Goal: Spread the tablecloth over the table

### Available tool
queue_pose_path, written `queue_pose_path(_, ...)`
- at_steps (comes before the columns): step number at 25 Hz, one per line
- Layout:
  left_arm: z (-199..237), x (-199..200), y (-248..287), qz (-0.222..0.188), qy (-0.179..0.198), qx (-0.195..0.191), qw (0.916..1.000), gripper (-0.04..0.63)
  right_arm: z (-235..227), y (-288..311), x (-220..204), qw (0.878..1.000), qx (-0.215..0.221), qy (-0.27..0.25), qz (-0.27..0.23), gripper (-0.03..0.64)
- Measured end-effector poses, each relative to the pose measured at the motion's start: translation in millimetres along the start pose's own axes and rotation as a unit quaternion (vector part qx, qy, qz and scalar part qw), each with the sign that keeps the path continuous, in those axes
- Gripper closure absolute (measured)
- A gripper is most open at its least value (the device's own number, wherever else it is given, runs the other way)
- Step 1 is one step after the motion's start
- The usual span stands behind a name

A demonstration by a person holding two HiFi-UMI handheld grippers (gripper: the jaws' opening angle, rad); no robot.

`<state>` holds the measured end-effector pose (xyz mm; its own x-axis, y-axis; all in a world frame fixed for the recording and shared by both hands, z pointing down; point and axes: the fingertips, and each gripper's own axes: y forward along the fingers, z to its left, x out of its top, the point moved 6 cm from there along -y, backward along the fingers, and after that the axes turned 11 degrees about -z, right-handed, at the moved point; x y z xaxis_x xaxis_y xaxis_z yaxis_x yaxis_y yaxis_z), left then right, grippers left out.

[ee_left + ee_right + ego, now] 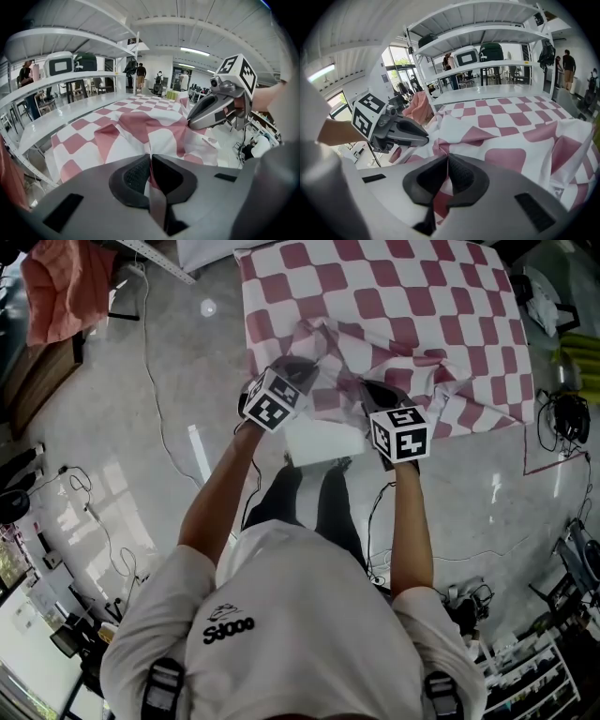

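A pink-and-white checked tablecloth (394,306) covers most of the table, flat at the far side and bunched into folds (375,367) along the near edge. My left gripper (309,371) is shut on a raised fold of the cloth (151,161) at the near left. My right gripper (370,395) is shut on another fold (446,164) just to the right. Both pinched folds are lifted off the surface. The left gripper view shows the right gripper (206,115) close beside, and the right gripper view shows the left gripper (401,131).
A white corner (323,439) juts out below the grippers. A salmon cloth (61,287) hangs at the far left. Cables (169,427) trail over the grey floor. Gear and wires (562,418) lie right of the table. A white shelf rack (487,33) stands beyond, people (140,72) farther off.
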<state>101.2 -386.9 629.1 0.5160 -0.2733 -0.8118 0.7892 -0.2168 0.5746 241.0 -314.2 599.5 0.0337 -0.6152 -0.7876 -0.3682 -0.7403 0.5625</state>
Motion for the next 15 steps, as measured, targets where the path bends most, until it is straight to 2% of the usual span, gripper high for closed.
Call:
queue_pose_path(6,-11.2,16.7,-33.4,-0.034,0.010,-0.028,0.9990,0.552,27.6,-31.8,17.7,1.000,-0.011,-0.002,-0.026,0.592)
queue_pose_path(10,-24.5,29.8,-59.3,-0.048,0.005,-0.078,0.9957,0.552,48.7,-59.2,23.4,0.998,-0.037,-0.003,-0.049,0.592)
queue_pose_path(15,-44.3,34.5,-88.8,-0.067,-0.005,-0.140,0.9879,0.552,77.4,-93.1,21.3,0.996,-0.068,0.000,-0.066,0.592)
